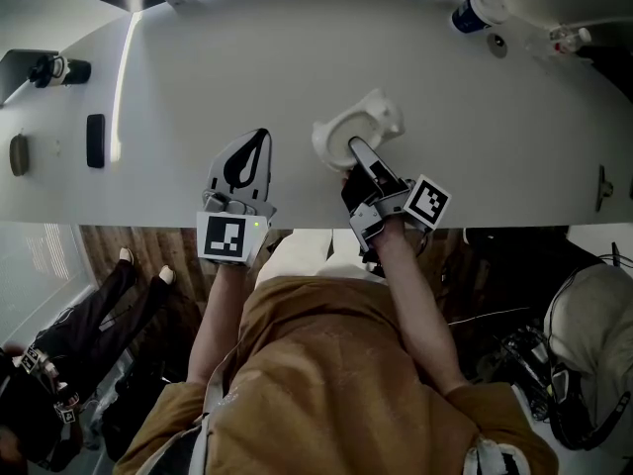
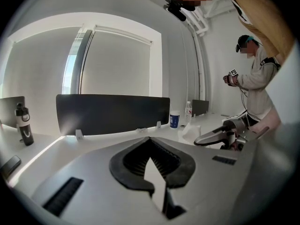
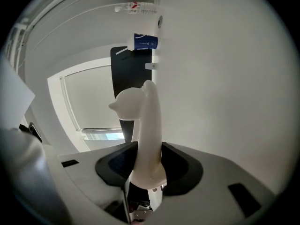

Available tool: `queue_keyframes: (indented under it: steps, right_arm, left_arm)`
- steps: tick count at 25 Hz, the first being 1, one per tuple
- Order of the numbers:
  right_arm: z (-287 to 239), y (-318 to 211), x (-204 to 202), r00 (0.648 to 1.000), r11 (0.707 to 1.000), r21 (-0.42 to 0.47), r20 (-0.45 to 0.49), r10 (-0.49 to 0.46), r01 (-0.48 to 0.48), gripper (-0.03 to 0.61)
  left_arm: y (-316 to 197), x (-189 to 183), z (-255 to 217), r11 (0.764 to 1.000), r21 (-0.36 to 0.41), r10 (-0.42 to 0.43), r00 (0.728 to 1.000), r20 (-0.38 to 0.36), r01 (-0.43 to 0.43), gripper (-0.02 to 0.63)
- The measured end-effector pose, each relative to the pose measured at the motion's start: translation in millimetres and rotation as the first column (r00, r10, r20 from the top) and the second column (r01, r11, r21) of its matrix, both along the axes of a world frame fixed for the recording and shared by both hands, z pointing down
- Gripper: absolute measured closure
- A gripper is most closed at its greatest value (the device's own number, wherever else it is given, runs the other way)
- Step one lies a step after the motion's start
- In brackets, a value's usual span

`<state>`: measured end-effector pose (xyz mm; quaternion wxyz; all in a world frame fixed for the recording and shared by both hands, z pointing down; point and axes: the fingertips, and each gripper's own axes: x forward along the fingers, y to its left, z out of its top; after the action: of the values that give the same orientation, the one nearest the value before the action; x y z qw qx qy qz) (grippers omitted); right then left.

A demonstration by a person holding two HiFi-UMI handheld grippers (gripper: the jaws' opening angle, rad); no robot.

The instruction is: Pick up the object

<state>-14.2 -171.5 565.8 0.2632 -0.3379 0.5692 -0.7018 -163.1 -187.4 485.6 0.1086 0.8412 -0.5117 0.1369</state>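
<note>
Head view: right gripper clamps the white object by its rim at the table's near middle, left gripper idle beside it; left gripper view: jaws together, empty; right gripper view: jaws partly spread, pinching the object, so the lift looks in hand and next needs a firm grip, straight up.

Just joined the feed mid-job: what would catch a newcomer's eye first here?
The right gripper is clamped on a white moulded object at the middle of the white table, near its front edge. To its left, the left gripper is shut and empty. A blue cup stands at the far right corner.
</note>
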Motion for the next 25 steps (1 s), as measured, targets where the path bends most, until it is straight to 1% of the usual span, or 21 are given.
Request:
queue_keyframes:
  steps: [5,10,14,18,22,25]
  right_arm:
    - [-24,-3,4,1.0,0.998,0.065,-0.017,-0.007,0.008,0.411]
    - [-47,-3,10,0.996,0.988,0.151,-0.084,-0.011,0.024,0.411]
    - [-70,-4,15,0.988,0.971,0.234,-0.154,-0.017,0.053,0.411]
    - [-86,-3,18,0.981,0.958,0.281,-0.193,-0.007,0.062,0.411]
    - [-110,4,35,0.973,0.936,0.347,-0.228,0.022,0.06,0.411]
    - [-126,9,51,0.967,0.92,0.387,-0.249,0.046,0.056,0.411]
  left_arm:
    - [4,6,-9,1.0,0.019,0.0,1.0,-0.002,0.0,0.607]
    - [9,8,-18,0.999,0.033,-0.005,1.0,-0.005,0.005,0.607]
    - [13,10,-26,0.999,0.052,-0.01,1.0,-0.01,0.01,0.607]
    - [17,13,-33,0.998,0.068,-0.01,1.0,-0.01,0.01,0.607]
    - [26,29,-52,0.994,0.108,-0.009,1.0,-0.013,0.011,0.607]
    - [31,41,-69,0.99,0.136,-0.024,0.999,-0.035,0.029,0.607]
